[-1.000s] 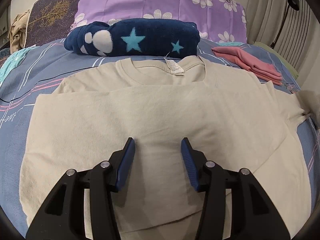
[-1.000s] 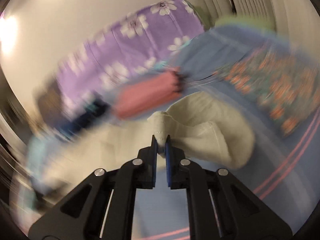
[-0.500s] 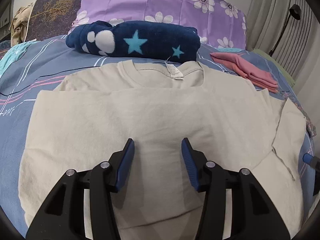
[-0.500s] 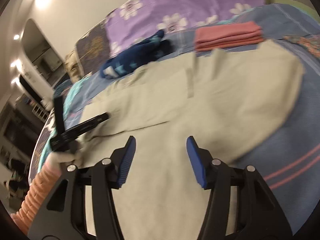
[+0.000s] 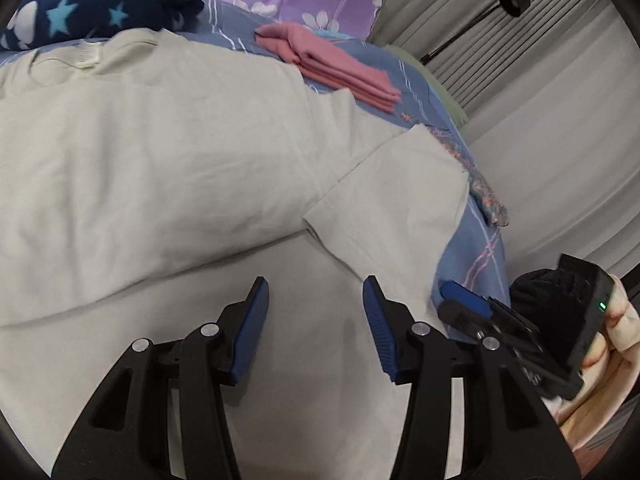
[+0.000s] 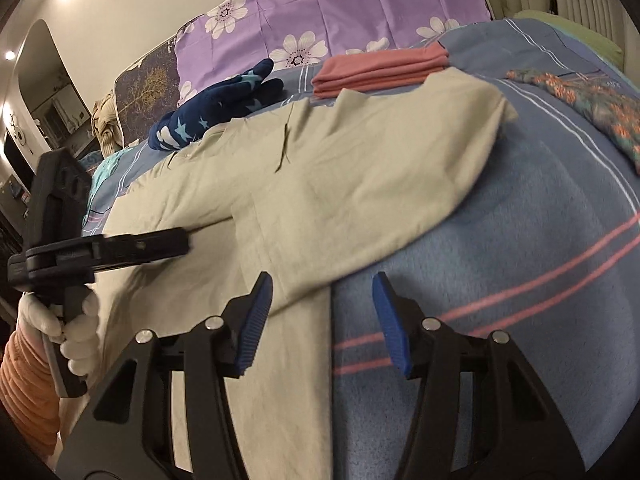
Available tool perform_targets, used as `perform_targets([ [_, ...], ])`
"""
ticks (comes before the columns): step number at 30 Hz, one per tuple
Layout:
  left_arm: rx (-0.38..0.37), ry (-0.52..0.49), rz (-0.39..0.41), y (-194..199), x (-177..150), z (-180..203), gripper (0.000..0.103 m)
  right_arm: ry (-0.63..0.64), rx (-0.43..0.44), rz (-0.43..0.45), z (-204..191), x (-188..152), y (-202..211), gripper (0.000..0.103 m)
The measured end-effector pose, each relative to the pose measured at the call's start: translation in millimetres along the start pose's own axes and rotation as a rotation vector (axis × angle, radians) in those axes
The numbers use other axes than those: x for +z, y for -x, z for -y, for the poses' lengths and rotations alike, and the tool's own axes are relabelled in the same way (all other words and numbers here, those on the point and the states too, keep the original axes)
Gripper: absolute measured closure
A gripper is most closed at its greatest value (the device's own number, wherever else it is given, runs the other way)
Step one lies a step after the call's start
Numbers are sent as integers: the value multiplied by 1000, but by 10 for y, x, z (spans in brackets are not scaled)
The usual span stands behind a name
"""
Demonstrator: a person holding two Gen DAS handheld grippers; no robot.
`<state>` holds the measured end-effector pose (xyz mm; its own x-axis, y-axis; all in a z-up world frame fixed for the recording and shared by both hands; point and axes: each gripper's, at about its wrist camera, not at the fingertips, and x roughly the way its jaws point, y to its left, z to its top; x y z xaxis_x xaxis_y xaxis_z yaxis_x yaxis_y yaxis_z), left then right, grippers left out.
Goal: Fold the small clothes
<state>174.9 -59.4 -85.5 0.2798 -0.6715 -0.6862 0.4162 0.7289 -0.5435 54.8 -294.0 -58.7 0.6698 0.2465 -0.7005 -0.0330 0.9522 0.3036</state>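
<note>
A beige T-shirt (image 5: 168, 168) lies flat on the blue bed, collar at the far end, lower part folded up over the chest; its right sleeve (image 5: 392, 188) lies spread out. My left gripper (image 5: 316, 300) is open and empty, low over the shirt's near right part. My right gripper (image 6: 322, 292) is open and empty, straddling the shirt's right edge (image 6: 316, 264) where it meets the bedsheet. The right gripper also shows in the left wrist view (image 5: 464, 300), just off the shirt's right edge. The left gripper shows in the right wrist view (image 6: 120, 246), over the shirt.
A folded pink garment (image 5: 332, 60) and a navy star-patterned blanket (image 5: 96, 4) lie at the head of the bed, before a purple floral pillow (image 6: 344, 12). A floral cloth (image 6: 592, 108) lies to the right. The bed's right edge (image 5: 496, 240) is near.
My right gripper let go of the sleeve, opened and came down at the shirt's right edge. My left gripper swung right and lower over the shirt. The sleeve now lies spread flat.
</note>
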Motion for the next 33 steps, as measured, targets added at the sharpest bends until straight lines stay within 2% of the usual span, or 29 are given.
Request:
perform_targets([
  [5, -34, 19, -4, -252, 152, 119, 53, -36, 32, -4, 97, -91, 8, 49],
  [7, -30, 10, -4, -336, 189, 164, 70, -40, 32, -3, 105, -101, -2, 49],
  [8, -37, 13, -13, -380, 206, 186, 95, -33, 20, -6, 90, -111, -19, 49],
  [9, -66, 23, -27, -417, 221, 212, 100, -27, 12, -8, 78, -114, -25, 49],
  [13, -51, -76, 55, -215, 305, 528, 100, 5, -11, -8, 19, -128, -43, 46],
  [16, -31, -177, 154, 173, 541, 813, 100, -6, 2, -8, 46, -132, -42, 45],
  [22, 99, -291, 296, 1015, 977, 905, 100, -6, 3, -3, 47, -146, -31, 46],
  [26, 201, -253, 346, 1527, 1059, 612, 100, -9, 9, -6, 64, -155, -31, 44],
  [33, 320, -126, 377, 2125, 885, -90, 100, 10, -6, -13, 16, -141, -56, 42],
])
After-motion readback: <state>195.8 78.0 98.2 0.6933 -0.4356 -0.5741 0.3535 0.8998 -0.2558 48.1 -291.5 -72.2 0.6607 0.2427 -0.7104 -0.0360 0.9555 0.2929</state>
